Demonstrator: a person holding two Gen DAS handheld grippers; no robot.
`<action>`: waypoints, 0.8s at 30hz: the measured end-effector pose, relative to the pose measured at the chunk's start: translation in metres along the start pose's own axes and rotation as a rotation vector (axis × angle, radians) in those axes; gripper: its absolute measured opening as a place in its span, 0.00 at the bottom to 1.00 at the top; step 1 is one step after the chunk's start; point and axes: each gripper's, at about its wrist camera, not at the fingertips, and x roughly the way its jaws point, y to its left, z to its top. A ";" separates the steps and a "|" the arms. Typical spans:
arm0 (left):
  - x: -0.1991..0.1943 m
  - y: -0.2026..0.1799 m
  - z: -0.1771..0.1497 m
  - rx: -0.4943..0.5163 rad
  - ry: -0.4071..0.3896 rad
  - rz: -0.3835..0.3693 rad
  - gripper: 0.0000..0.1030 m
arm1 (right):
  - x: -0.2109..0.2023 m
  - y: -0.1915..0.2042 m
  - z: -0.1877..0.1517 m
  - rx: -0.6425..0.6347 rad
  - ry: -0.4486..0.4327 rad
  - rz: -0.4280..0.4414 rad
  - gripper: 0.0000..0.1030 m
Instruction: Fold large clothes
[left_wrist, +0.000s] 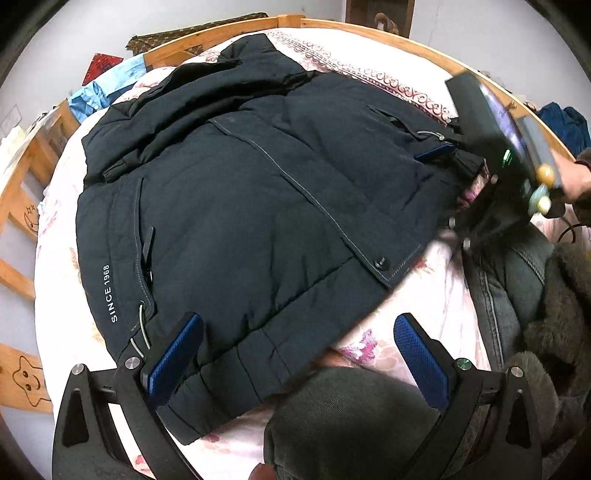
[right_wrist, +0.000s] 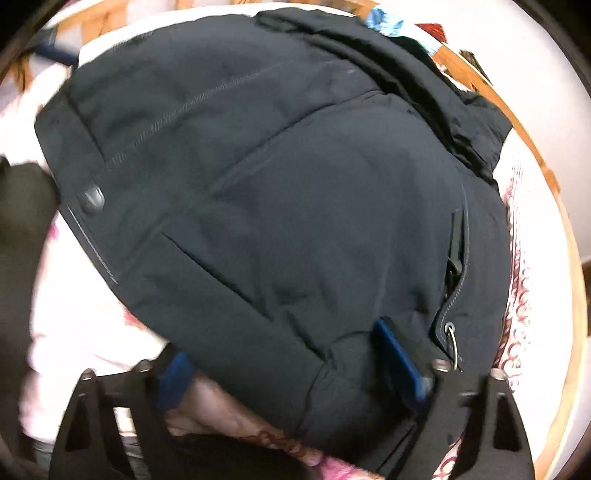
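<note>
A large dark navy padded jacket (left_wrist: 236, 206) lies spread on a bed with a pink floral sheet (left_wrist: 424, 280); "SINCE 1968" is printed near its hem. My left gripper (left_wrist: 295, 354) is open at the jacket's near hem, its left finger resting on the fabric, nothing held. My right gripper shows in the left wrist view (left_wrist: 461, 158) at the jacket's far right edge. In the right wrist view the right gripper (right_wrist: 291, 365) has the jacket (right_wrist: 295, 184) hem between its blue pads, which stand well apart; the left pad is under the fabric.
A wooden bed frame (left_wrist: 369, 35) rings the mattress. Blue and red clothes (left_wrist: 99, 88) lie at the far left corner. A grey denim and fur garment (left_wrist: 535, 295) lies at the right. A dark green sleeve (left_wrist: 351, 417) is below.
</note>
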 end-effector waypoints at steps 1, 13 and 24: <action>0.000 -0.001 0.000 0.003 0.001 0.000 0.98 | -0.008 -0.003 0.001 0.015 -0.025 0.033 0.56; 0.012 -0.004 0.003 0.017 0.018 0.057 0.98 | -0.068 -0.043 0.059 0.188 -0.177 0.192 0.24; 0.014 0.021 0.003 -0.063 -0.021 0.176 0.98 | -0.086 -0.070 0.093 0.278 -0.247 0.266 0.20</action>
